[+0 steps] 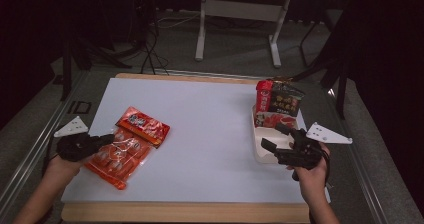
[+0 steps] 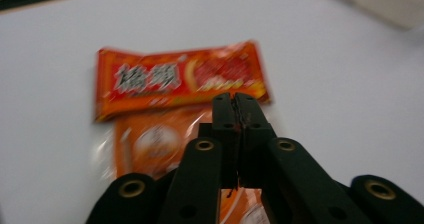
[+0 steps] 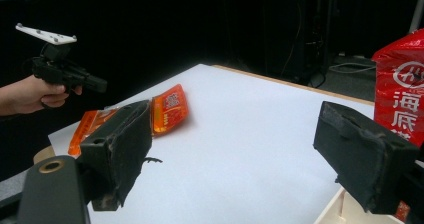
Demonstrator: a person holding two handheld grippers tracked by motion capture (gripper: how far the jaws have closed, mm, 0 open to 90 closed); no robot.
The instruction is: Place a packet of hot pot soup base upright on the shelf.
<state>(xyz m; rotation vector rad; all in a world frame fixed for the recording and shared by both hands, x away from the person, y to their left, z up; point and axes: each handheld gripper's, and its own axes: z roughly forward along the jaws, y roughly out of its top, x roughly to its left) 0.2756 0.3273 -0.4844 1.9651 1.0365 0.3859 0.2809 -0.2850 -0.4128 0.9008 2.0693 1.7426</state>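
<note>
Landmark: the white sheet [image 1: 200, 134] covering the wooden table [image 1: 185, 213].

Left side of the sheet. Your left gripper [image 1: 102, 140] hangs over the sheet's left edge, its jaws pressed together with nothing between them; in the left gripper view the two black jaws meet tip to tip. Directly beneath and just ahead of them lies the larger orange packet [image 1: 116, 159], flat on the sheet near its left front corner. The smaller red-orange packet [image 1: 143, 125] lies on the far end of the larger one, overlapping it, just beyond your jaw tips. In the left gripper view the smaller packet [image 2: 180, 79] runs crosswise past the tips, with the larger packet [image 2: 150, 144] below it; both are blurred, so their print cannot be read.

Middle of the sheet. Bare white surface separates the packets from the tray.

Right side of the sheet. A white tray [image 1: 260, 146] sits at the sheet's right edge. Standing in its far end are a red pouch [image 1: 263, 96] and a dark pouch [image 1: 286, 101], side by side and touching. Your right gripper [image 1: 276, 136] hovers over the tray's near end with its jaws spread wide apart, holding nothing. In the right gripper view the red pouch [image 3: 402, 91] rises just beyond the right-hand jaw.
</note>
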